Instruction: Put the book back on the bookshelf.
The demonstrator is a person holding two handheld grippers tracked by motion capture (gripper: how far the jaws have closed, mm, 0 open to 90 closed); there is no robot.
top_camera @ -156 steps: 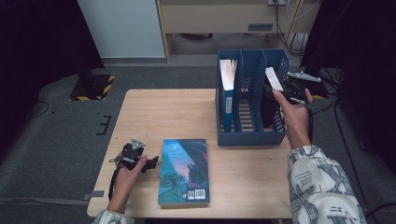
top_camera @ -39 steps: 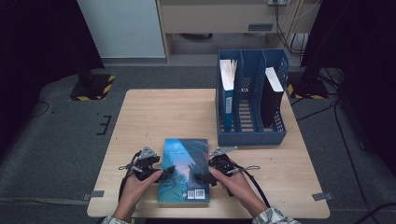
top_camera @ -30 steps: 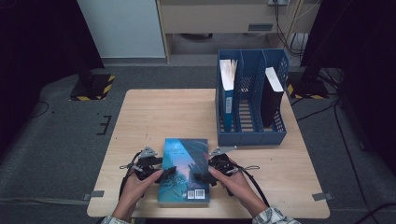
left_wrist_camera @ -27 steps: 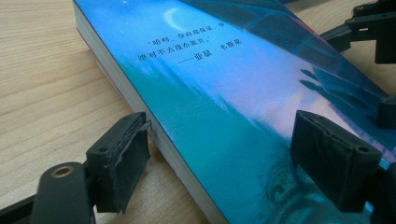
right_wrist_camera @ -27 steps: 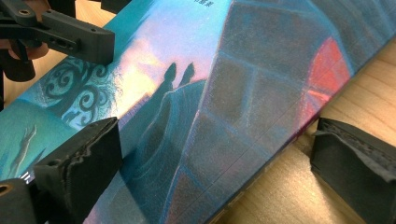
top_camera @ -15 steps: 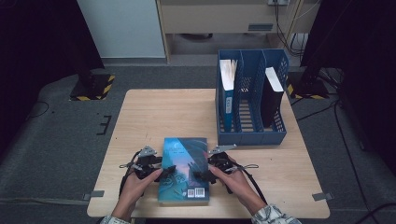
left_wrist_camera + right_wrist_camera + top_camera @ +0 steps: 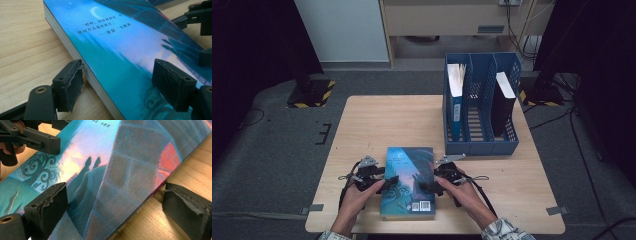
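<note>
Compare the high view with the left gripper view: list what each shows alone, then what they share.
High view alone: the blue file rack holding two upright books, and the floor around the table. Left gripper view alone: the printed lines on the cover and the page edge beside one of the fingers. Shared: the blue book lying flat, the left gripper straddling its edge.

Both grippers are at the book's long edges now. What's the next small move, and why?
Probably close both a little more until the pads bite. The book lies flat on the table; the left gripper and right gripper each straddle an edge, one jaw over the cover, one beside it. Their jaws have just been closing, but gaps remain at the pads.
</note>
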